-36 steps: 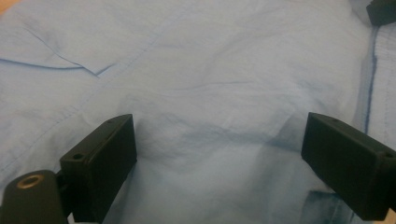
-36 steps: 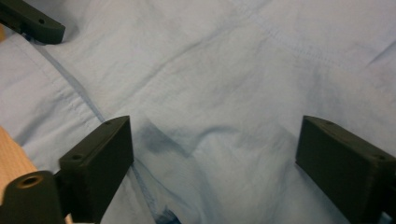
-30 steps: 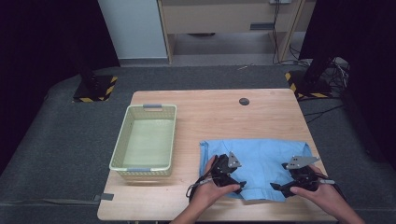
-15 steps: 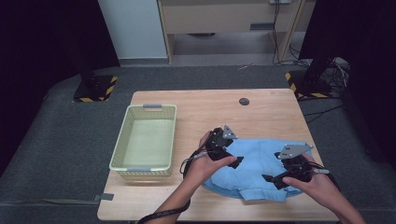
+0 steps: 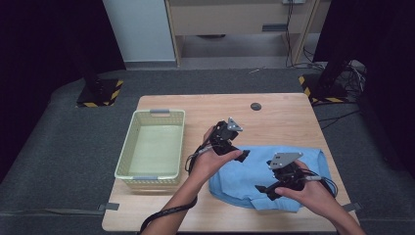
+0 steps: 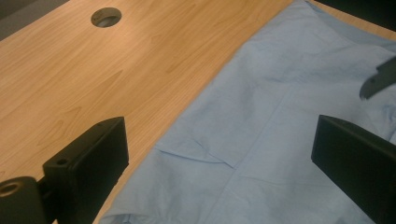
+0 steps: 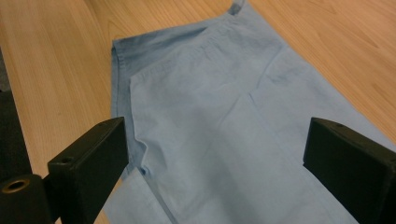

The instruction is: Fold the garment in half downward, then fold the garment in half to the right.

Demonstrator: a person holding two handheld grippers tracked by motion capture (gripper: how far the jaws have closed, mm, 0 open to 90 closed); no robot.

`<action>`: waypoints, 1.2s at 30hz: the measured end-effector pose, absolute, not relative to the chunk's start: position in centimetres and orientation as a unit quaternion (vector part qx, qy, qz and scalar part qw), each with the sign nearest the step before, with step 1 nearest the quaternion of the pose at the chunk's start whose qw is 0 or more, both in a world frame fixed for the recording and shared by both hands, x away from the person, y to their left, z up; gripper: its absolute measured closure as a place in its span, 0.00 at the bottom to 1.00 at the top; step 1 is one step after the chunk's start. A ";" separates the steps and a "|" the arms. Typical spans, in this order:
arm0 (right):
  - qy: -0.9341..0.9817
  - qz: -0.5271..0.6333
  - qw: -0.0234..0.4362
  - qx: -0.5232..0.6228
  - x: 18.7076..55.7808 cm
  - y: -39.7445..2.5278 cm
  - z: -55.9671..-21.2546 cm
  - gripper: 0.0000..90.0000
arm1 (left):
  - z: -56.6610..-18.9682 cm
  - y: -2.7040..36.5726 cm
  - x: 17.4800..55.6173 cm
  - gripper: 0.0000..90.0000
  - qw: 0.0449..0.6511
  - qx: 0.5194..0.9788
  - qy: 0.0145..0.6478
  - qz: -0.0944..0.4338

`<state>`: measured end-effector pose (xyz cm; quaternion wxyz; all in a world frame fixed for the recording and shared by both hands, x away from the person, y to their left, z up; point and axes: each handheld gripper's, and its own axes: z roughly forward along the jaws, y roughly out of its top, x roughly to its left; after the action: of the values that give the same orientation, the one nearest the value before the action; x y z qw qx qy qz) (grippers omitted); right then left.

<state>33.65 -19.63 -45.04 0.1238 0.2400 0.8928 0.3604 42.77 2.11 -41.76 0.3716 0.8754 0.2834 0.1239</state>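
The blue cloth (image 5: 266, 171) lies flat on the bench (image 5: 284, 117), in its near right part, and its front hem comes close to the near edge. It looks folded at least once, because seams and a doubled layer show in the right claw view (image 7: 210, 121). Its long axis runs from left to right, parallel to the near edge of the bench.

The left claw (image 5: 240, 154) stands at the far left corner of the cloth, where the cloth edge meets bare wood. In the left claw view its jaws are wide apart with nothing between them, and the cloth edge (image 6: 205, 107) runs slanted between them, wood on one side and cloth on the other. The right claw (image 5: 266, 188) is over the near part of the cloth, close to the front hem, and its jaws also stand wide apart and hold nothing; the cloth lies directly under them.

I judge that the next fold goes across the long axis, so each claw must take one end. The left claw is nearer to the left end, the right claw to the front hem. The basket (image 5: 152, 147) waits at the left edge of the bench, apart from the cloth.
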 end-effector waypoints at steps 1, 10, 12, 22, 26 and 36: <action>0.893 0.361 0.123 0.237 33.7 -19.3 -45.2 0.07 | -41.8 2.2 42.9 0.04 0.371 0.875 0.286 0.126; 0.900 0.363 0.098 0.222 33.4 -15.8 -47.6 0.15 | -43.9 3.4 44.2 0.07 0.366 0.863 0.321 0.134; 0.902 0.360 0.092 0.218 33.2 -15.0 -48.2 0.18 | -44.3 3.7 44.3 0.09 0.367 0.860 0.327 0.135; 0.906 0.365 0.076 0.200 32.6 -12.2 -49.3 0.30 | -45.2 4.1 44.6 0.15 0.365 0.854 0.340 0.150; 0.908 0.363 0.078 0.194 32.5 -11.4 -49.7 0.33 | -45.5 4.2 44.5 0.16 0.362 0.853 0.342 0.158; 0.909 0.359 0.079 0.196 32.5 -9.6 -50.9 0.34 | -46.9 4.9 44.8 0.22 0.361 0.843 0.359 0.175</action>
<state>32.50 -9.61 -50.92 0.0790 0.1963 0.9089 0.3595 44.83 4.92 -46.86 0.3608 0.8430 0.3587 0.1748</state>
